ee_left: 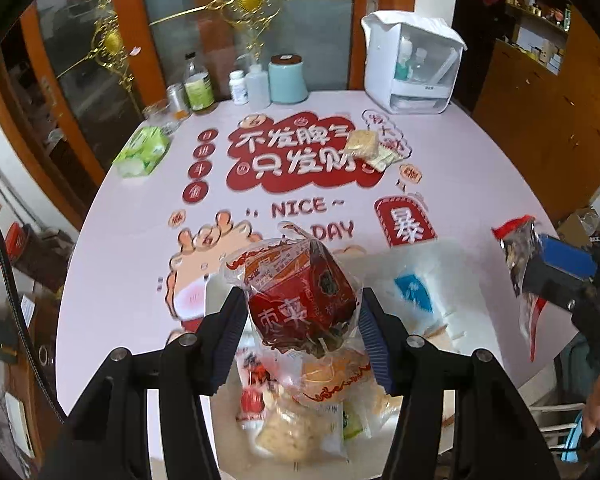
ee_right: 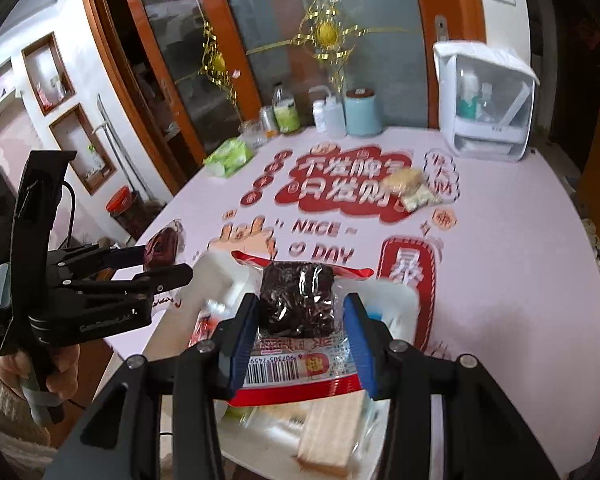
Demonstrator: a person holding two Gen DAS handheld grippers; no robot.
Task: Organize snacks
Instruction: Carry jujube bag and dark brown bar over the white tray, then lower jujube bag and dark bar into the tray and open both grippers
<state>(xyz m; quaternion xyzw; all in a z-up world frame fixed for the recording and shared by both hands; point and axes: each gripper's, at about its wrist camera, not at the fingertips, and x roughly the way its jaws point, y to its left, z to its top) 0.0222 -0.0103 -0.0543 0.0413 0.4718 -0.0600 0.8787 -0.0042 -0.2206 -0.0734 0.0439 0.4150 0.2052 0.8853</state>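
Wood-framed glass doors (ee_left: 148, 20) with gold ornaments stand behind the pale pink tabletop (ee_left: 112, 216), which carries red printed lettering. Along its far edge: a green-labelled bottle (ee_left: 198, 84), a small white pill bottle (ee_left: 239, 87), a pale blue canister (ee_left: 287, 79) and a white dispenser box (ee_left: 410, 62). A green tissue pack (ee_left: 142, 152) lies near the left rim. Two wrapped crackers (ee_left: 370, 148) rest touching on the lettering, well apart from the near pile. At the near edge a heap of snack packets (ee_left: 300, 408) lies beside a white bag (ee_left: 416, 292). The left claw (ee_left: 300, 320) pinches a red snack bag (ee_left: 300, 296) above that heap. The right claw (ee_right: 300, 320) pinches a dark snack packet (ee_right: 296, 300) above the near edge. Wooden shelving (ee_left: 540, 20) stands at the right.
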